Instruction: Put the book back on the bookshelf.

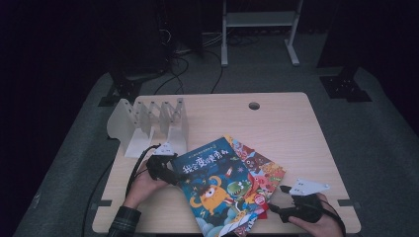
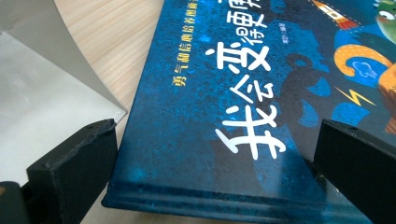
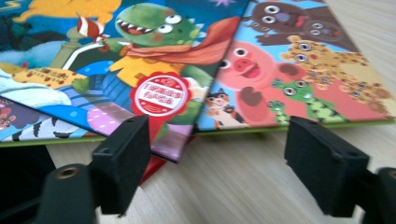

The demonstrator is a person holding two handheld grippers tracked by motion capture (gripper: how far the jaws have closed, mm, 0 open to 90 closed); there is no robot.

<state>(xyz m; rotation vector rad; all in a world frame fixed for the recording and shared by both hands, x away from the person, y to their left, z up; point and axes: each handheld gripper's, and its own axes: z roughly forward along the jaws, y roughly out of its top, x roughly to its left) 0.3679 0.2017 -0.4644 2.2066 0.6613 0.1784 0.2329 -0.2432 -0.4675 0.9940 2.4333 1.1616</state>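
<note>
Here the blue book (image 1: 217,190) lies on top of a fanned stack on the bench (image 1: 286,123), partly covering the red picture book (image 1: 259,170). The left tongs (image 1: 174,177) stand wide astride its near-left corner, pads not pressing, beside the white file rack (image 1: 148,126). The right tongs (image 1: 276,197) gape wide, empty, just off the stack's right edge.
</note>
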